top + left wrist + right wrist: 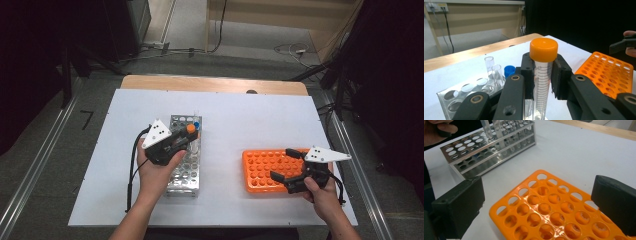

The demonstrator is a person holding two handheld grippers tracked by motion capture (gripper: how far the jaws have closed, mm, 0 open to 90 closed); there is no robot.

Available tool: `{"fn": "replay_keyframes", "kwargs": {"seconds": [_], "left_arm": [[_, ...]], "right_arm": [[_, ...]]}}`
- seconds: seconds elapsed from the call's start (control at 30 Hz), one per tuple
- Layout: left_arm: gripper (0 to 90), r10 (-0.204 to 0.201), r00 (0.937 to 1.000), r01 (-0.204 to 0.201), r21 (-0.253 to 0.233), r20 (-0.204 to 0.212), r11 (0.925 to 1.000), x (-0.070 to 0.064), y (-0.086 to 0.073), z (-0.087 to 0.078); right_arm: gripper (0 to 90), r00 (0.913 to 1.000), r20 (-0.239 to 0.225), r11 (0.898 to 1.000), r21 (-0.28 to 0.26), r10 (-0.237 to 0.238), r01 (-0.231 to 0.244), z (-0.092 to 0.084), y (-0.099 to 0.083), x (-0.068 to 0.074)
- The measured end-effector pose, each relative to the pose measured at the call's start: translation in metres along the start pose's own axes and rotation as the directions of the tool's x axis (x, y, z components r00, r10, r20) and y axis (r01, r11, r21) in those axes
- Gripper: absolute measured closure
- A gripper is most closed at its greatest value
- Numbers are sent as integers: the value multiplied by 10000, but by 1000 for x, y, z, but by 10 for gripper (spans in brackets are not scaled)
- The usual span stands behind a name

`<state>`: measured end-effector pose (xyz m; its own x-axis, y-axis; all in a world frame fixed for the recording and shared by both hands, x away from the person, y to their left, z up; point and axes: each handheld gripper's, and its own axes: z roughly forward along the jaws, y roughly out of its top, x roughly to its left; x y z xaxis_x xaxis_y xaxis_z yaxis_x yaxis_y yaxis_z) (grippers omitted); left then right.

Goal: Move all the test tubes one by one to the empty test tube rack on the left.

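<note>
A clear graduated tube with an orange cap point(543, 75) stands upright between the jaws of my left gripper point(543, 75), which is shut on it just below the cap. In the high view that gripper point(186, 134) hovers over the metal rack point(185, 172) with the orange-capped tube point(191, 129) at its tip. My right gripper point(286, 163) is open over the orange rack point(260, 172); its own view shows the wide-apart pads point(459, 206) above the orange rack's point(544, 210) empty holes, nothing between them.
The metal rack point(461, 93) holds two uncapped clear tubes point(492, 70) and a blue-capped tube point(509, 71) at its far end. The white tabletop point(250, 120) has a wooden edge point(210, 82) at the back. Cables lie on the floor beyond.
</note>
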<state>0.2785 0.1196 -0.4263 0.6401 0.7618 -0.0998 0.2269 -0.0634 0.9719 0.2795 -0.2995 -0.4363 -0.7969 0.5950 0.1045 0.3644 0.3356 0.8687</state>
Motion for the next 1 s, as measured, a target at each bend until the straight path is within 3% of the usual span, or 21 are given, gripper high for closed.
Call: {"fn": "replay_keyframes", "kwargs": {"seconds": [0.2, 0.37, 0.6, 0.8, 0.9, 1.0], "left_arm": [[746, 105, 9999, -103, 250, -90, 9996, -2, -5, 4], [745, 251, 9993, -229, 778, -266, 9967, -5, -9, 5], [743, 444, 9982, -381, 1436, -410, 9889, -9, -11, 3], [736, 238, 9991, -172, 1802, -350, 9835, -8, -13, 4], [734, 324, 9987, -243, 1941, -387, 9807, -9, -13, 4], [724, 447, 9982, -347, 2288, -388, 9728, -11, -13, 6]], "right_arm": [[0, 10000, 78, 10000, -4, 21, -21, -1, -1, -2], [0, 9999, 105, 10000, 15, 23, -23, -1, -2, -3], [0, 9998, 175, 10000, -22, 58, -57, -2, -3, -6], [0, 9997, 219, 10000, -16, 49, -49, -3, -4, -7], [0, 9997, 251, 10000, 13, 12, -12, -2, -4, -7], [0, 9997, 246, 10000, 36, 64, -65, -1, -4, -7]]}}
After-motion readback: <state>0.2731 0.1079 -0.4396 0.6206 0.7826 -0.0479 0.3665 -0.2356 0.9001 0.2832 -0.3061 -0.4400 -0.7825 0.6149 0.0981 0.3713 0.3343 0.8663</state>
